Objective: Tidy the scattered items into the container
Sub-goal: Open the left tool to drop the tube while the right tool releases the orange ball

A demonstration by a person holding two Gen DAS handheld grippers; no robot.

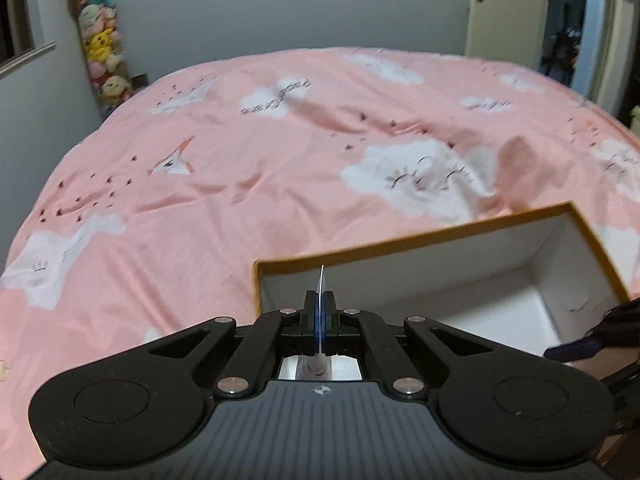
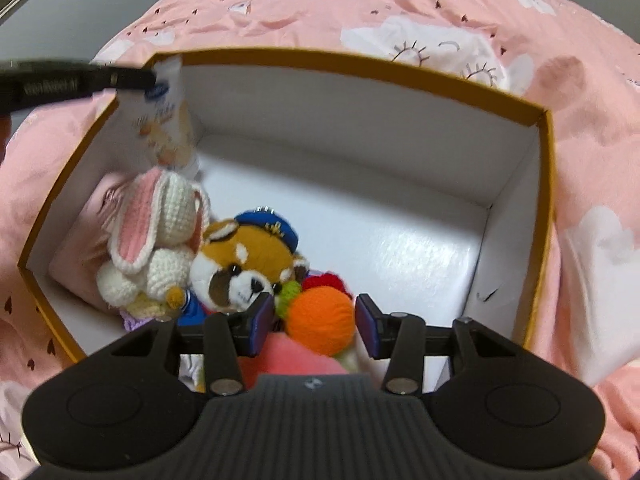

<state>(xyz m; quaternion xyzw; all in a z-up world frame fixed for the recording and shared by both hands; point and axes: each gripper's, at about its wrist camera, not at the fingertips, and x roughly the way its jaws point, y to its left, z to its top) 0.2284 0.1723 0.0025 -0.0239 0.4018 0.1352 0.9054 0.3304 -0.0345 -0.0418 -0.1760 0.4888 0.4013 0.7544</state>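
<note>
Right gripper [image 2: 315, 322]: jaws stand partly apart, pointing steeply down into the box [image 2: 541, 117]. An orange crocheted ball [image 2: 322, 316] sits in the gap between the two blue pads; the left pad looks close against it, while a thin gap shows at the right pad — no firm grip can be confirmed. Just under the ball lies a pink soft item [image 2: 294, 358], partly hidden by the gripper body.

Beyond the left finger, a red-panda plush [image 2: 248, 262] in a blue cap lies on the box floor, touching a green and a red crocheted piece beside the ball. Left of it, pressed against it, a cream crocheted rabbit [image 2: 160, 236] with pink-lined ears rests near the box's left wall. The right half of the white floor is bare.

Left gripper [image 1: 320, 300]: jaws fully closed on a thin flat sachet [image 2: 168, 120], seen edge-on in its own view. From the right wrist view the sachet — white, with a blue logo and pale orange print — hangs down from the dark fingertips at the box's far left corner, its lower end inside the walls, just above the rabbit's head.

The box, gold-edged and white inside, sits on a pink bedspread [image 1: 240, 184] printed with clouds. At the far wall stands a column of stacked plush toys [image 1: 102, 40]; a door [image 1: 504, 8] stands ajar at far right.
</note>
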